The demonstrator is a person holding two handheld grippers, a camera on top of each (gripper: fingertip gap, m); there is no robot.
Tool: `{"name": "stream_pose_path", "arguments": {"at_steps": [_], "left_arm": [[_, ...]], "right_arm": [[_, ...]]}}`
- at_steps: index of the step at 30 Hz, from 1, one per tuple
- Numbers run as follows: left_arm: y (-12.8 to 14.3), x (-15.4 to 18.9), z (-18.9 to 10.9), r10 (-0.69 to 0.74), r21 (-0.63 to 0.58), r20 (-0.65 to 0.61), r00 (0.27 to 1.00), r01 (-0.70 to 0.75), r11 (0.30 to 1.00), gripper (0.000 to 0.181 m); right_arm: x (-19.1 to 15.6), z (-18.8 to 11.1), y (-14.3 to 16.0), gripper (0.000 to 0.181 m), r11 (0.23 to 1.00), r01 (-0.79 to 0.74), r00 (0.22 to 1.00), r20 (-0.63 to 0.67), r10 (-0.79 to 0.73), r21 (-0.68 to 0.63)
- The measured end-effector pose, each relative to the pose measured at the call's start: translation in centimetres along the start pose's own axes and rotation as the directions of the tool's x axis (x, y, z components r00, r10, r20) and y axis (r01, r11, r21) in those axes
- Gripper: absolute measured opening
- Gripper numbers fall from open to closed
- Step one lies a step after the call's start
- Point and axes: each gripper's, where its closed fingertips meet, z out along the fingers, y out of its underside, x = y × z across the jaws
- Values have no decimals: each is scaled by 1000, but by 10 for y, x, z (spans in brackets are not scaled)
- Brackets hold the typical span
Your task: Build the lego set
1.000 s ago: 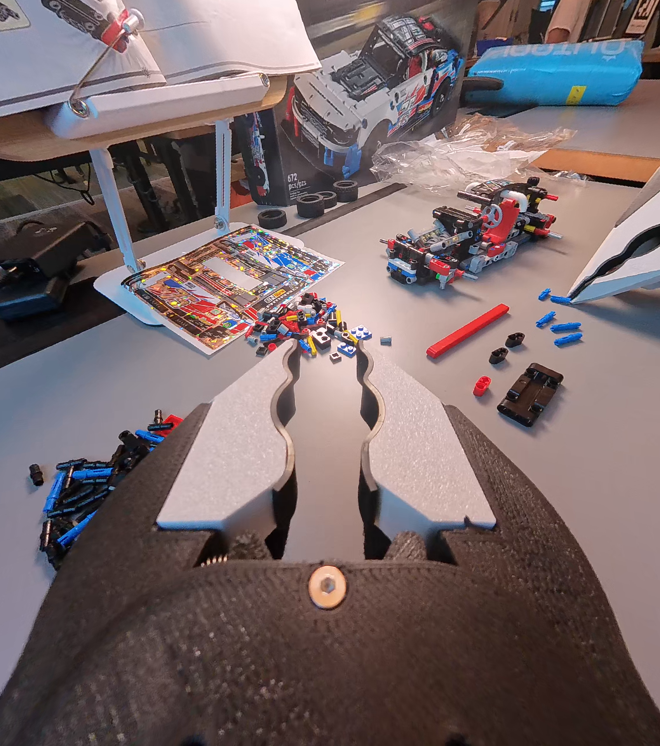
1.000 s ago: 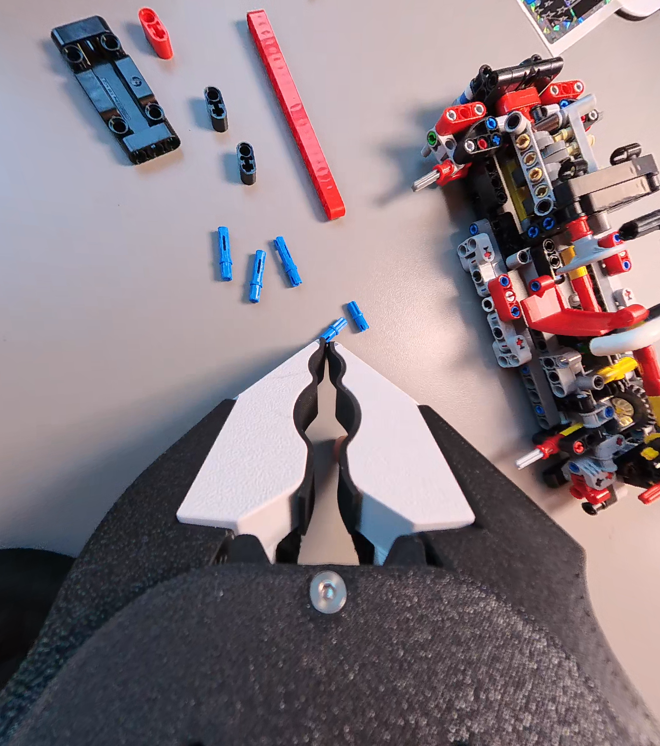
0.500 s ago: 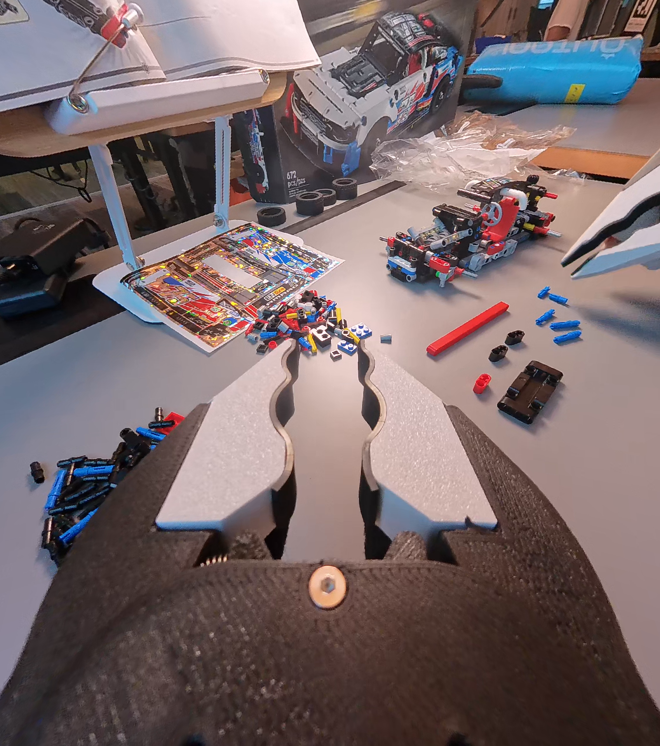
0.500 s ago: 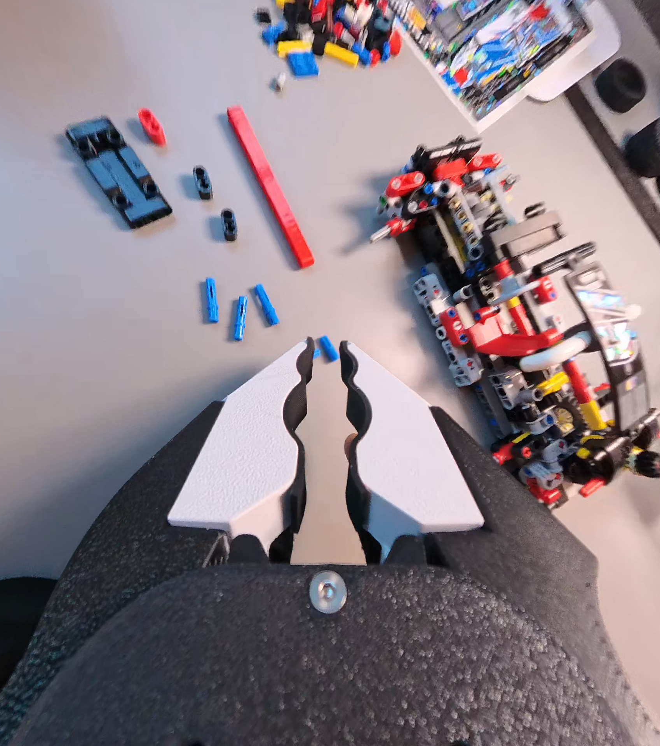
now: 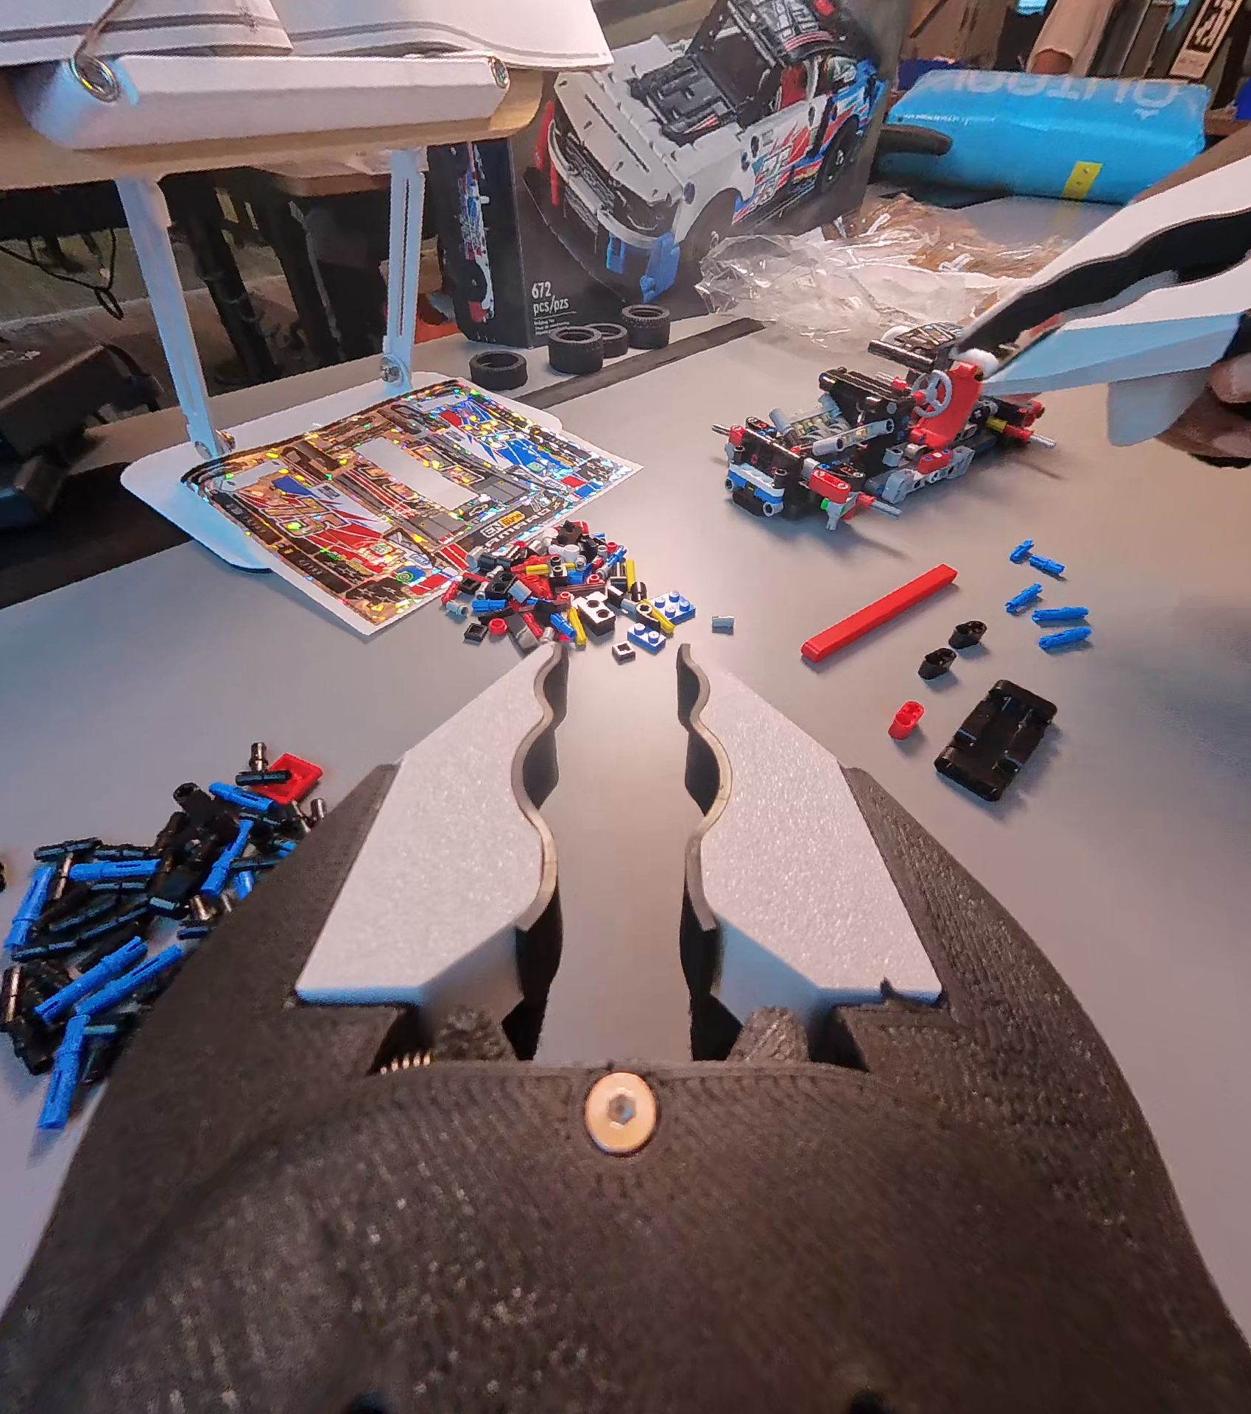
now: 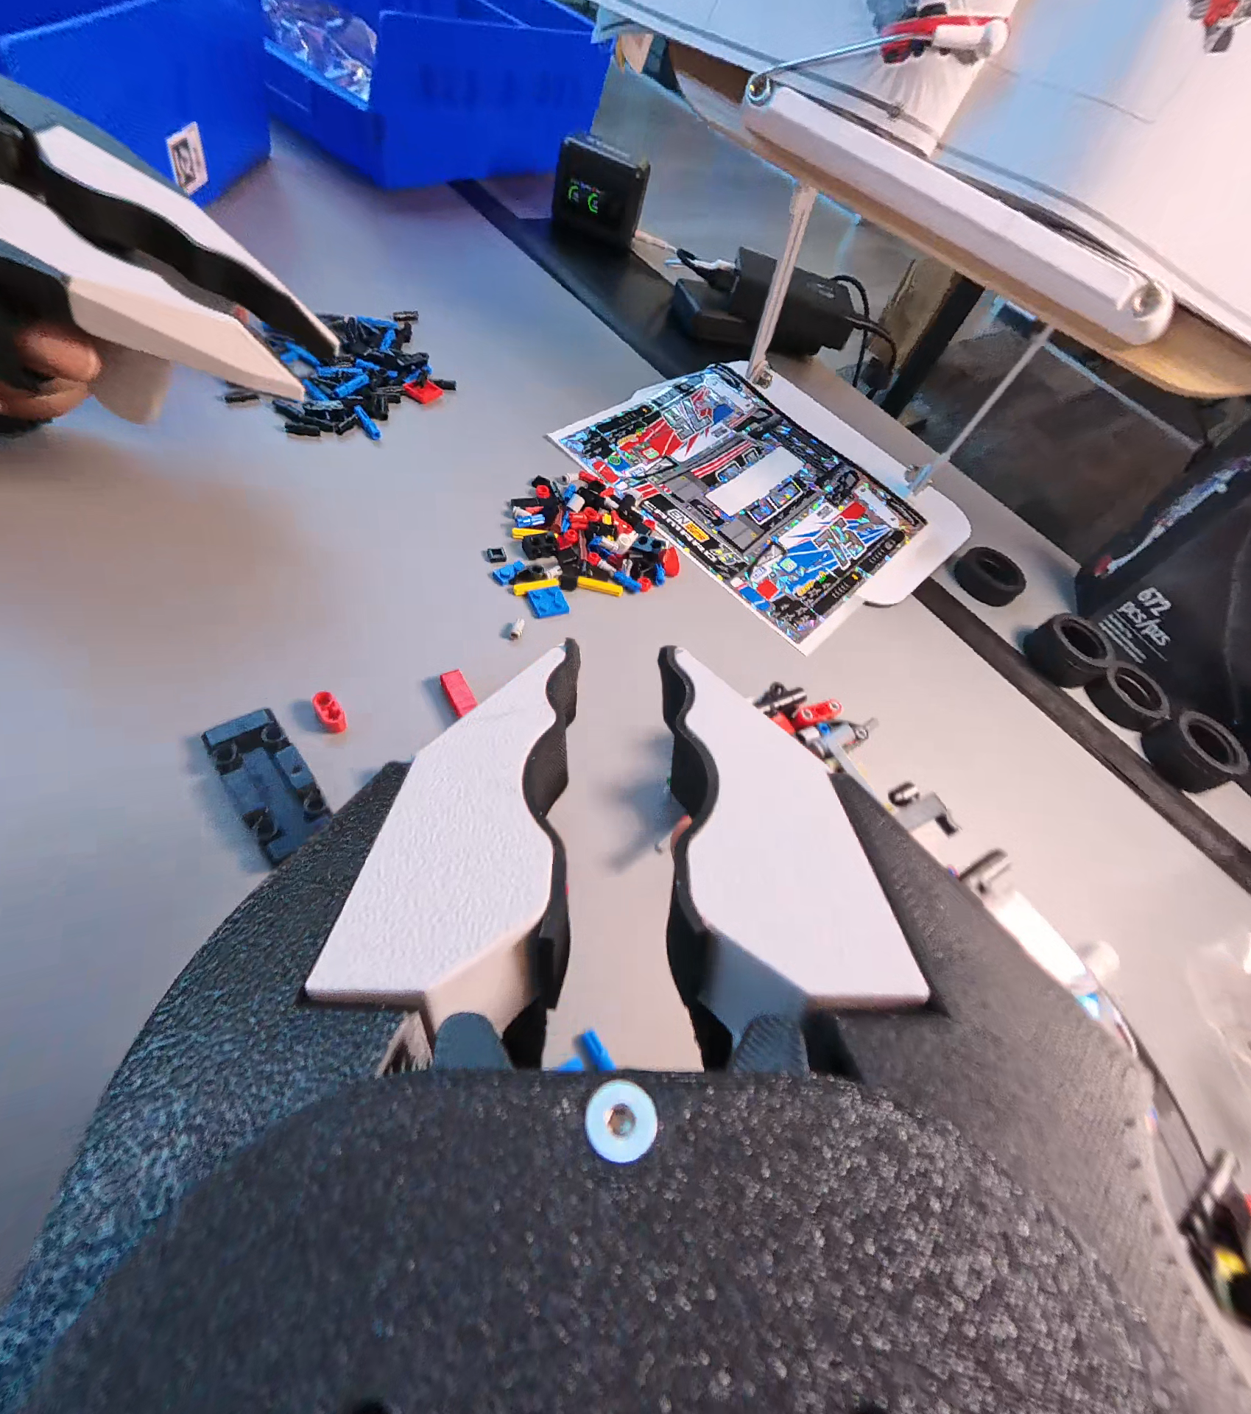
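Observation:
The part-built car chassis [image 5: 867, 444] stands on the grey table at the right. In the right wrist view only its edge [image 6: 813, 715] shows beside my right finger. My right gripper [image 6: 618, 669] is open and empty. In the left wrist view it [image 5: 978, 363] hovers above the chassis's rear. Several blue pins [image 5: 1050, 604], a long red beam [image 5: 878, 612], two black connectors [image 5: 951, 646], a red connector [image 5: 907, 719] and a black plate [image 5: 997, 738] lie in front of the chassis. My left gripper [image 5: 620, 666] is open and empty, low over the table.
A pile of mixed small parts [image 5: 568, 589] lies by the sticker sheet [image 5: 408, 497]. A pile of blue and black pins [image 5: 125, 903] lies at the left. Tyres [image 5: 576, 348], the set's box [image 5: 683, 153], plastic bags [image 5: 859, 268] and a manual stand [image 5: 171, 306] stand at the back. Blue bins [image 6: 415, 92] are beyond. The grippers' ends are close to 20 cm from one another. The red connector [image 5: 907, 719] is about equally far from each gripper, around 12 cm. It is also in sight in the right wrist view [image 6: 325, 708]. The black plate [image 5: 997, 738] is about equally far from each gripper, around 12 cm. Look for it in the right wrist view [image 6: 252, 751] too.
My right gripper was shut by a blue pin on the table. It has opened, risen and tilted up to hover over the chassis. My left gripper has hardly moved.

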Motion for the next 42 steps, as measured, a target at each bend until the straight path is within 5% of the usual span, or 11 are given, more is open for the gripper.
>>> {"name": "stream_pose_path", "arguments": {"at_steps": [11,17,27,42], "left_arm": [[5,1,3,-17,-18,-17,1000,17,1000,27],[5,1,2,-4,-18,-21,1000,4,1000,27],[6,4,3,-21,-23,-54,998,20,1000,26],[6,3,4,-33,-26,-61,998,31,999,26]], "right_arm": [[11,119,-24,11,976,110,967,248,-62,-186],[12,167,1,5,920,231,927,358,-109,-317],[18,163,43,0,821,357,882,451,-138,-446],[-25,153,29,5,850,399,805,576,-146,-343]]}}
